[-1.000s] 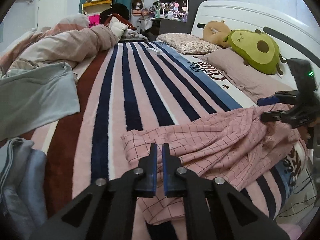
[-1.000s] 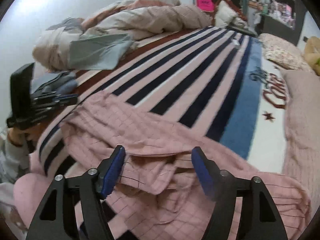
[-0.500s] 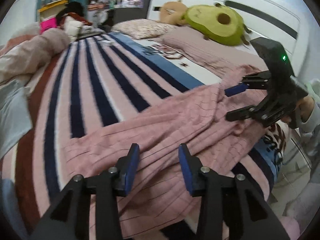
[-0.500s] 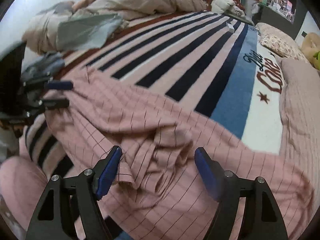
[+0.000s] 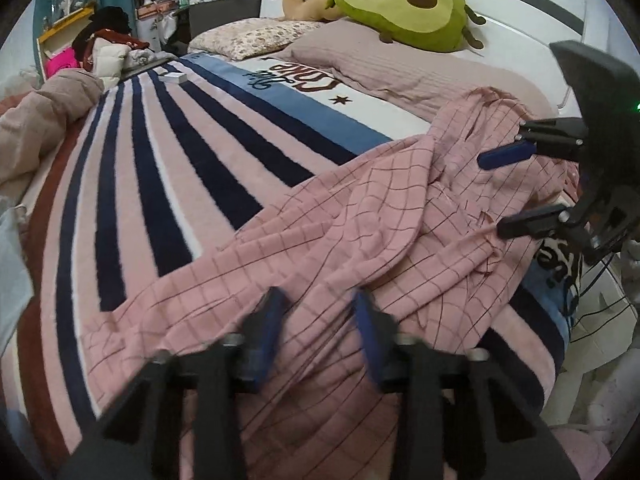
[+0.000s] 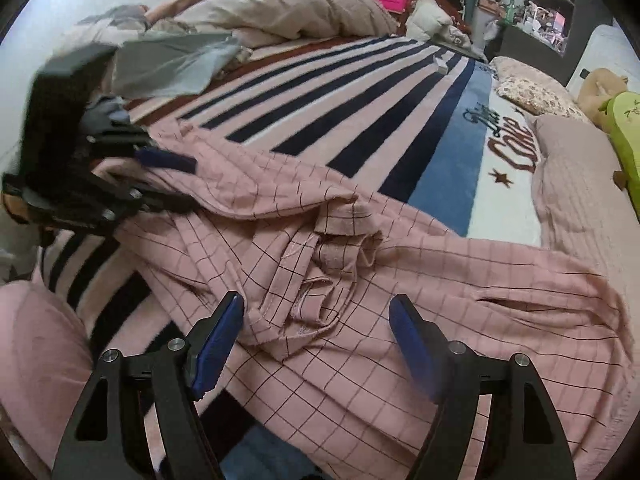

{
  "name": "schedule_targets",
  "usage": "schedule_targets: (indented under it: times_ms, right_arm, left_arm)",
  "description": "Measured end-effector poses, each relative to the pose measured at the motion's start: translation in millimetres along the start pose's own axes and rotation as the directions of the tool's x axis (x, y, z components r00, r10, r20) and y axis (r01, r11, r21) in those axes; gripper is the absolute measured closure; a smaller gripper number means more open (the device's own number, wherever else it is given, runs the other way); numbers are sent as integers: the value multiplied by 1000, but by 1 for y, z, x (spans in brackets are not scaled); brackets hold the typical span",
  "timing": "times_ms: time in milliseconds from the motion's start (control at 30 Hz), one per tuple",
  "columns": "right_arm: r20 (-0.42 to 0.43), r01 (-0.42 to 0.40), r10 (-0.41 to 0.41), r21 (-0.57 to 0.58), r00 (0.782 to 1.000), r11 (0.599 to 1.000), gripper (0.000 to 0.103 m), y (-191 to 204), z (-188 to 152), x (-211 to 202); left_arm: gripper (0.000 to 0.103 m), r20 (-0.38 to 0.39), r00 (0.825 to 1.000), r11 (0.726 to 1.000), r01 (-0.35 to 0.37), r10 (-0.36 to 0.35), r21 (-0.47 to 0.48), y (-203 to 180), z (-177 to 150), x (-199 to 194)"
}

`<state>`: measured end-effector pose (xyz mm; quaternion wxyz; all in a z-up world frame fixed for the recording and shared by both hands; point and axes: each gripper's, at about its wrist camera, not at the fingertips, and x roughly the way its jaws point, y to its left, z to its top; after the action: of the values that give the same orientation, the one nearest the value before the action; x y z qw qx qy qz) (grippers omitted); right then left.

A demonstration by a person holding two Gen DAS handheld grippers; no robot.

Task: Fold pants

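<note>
Lying rumpled across the near edge of the bed [image 5: 168,184], the pink checked pants [image 6: 400,292] bunch into folds at the middle; the left gripper [image 5: 316,320] has its jaws closing with cloth between them; the right gripper [image 6: 316,340] hovers spread above the bunch; an avocado plush [image 5: 404,8] sits at one o'clock; a duvet [image 6: 280,4] is heaped at eleven.

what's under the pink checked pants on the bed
The pants lie crumpled on a striped blanket, whose pink and navy stripes run out from beneath them. The blanket's lettered white and blue part shows beside them. Whatever lies directly below the bunched cloth is covered.
</note>
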<state>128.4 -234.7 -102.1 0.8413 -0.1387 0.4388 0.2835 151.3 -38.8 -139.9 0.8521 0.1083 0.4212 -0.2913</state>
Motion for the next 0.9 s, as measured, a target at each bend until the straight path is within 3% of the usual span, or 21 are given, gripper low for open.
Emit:
schedule_targets:
  times_ms: [33, 100, 300, 633, 733, 900]
  right_arm:
    - [10, 1, -1, 2, 1000, 1000, 32, -1, 1, -4]
    - [26, -5, 5, 3, 1000, 1000, 32, -4, 5, -9]
    - [55, -55, 54, 18, 997, 998, 31, -12, 27, -5]
    - [-34, -180, 180, 15, 983, 984, 31, -9, 57, 58]
    - [-49, -243, 245, 48, 968, 969, 31, -10, 60, 66]
    - [-49, -389, 390, 39, 919, 921, 32, -7, 72, 71]
  left_arm:
    - [97, -3, 1000, 1000, 5, -5, -7, 1, 1, 1]
    - [101, 2, 1000, 1000, 1, -1, -28, 5, 4, 0]
    - [101, 130, 991, 997, -19, 29, -77, 16, 19, -34]
    - [101, 277, 958, 991, -36, 70, -126, 35, 22, -93]
    - [101, 304, 950, 991, -35, 73, -130, 42, 21, -106]
    - [101, 321, 945, 991, -27, 67, -128, 50, 22, -112]
